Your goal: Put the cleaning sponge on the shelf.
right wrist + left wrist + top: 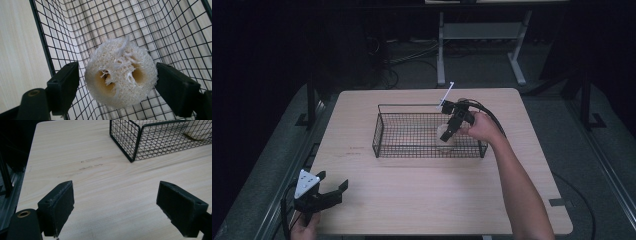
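A pale round loofah sponge (121, 75) with holes through its middle rests on the wire floor of a black mesh basket (62, 30), near its right front corner. My right gripper (117, 80) reaches down into the basket (377, 135) and stands open around the loofah (446, 141). A narrow gap shows at the left pad, and the right pad sits right beside the sponge. The right gripper (447, 132) is held by a hand coming over the basket's right end. My left gripper (333, 181) hovers open over bare table at the front left corner, its jaws (115, 205) wide apart with nothing between them.
The basket (135, 142) stands mid-table on a light wooden tabletop (422, 200). A thin white strip (447, 94) sticks up at its back rim. A forearm (517, 185) crosses the table's right side. Dark floor, cables and a white stand (441, 50) lie beyond the far edge.
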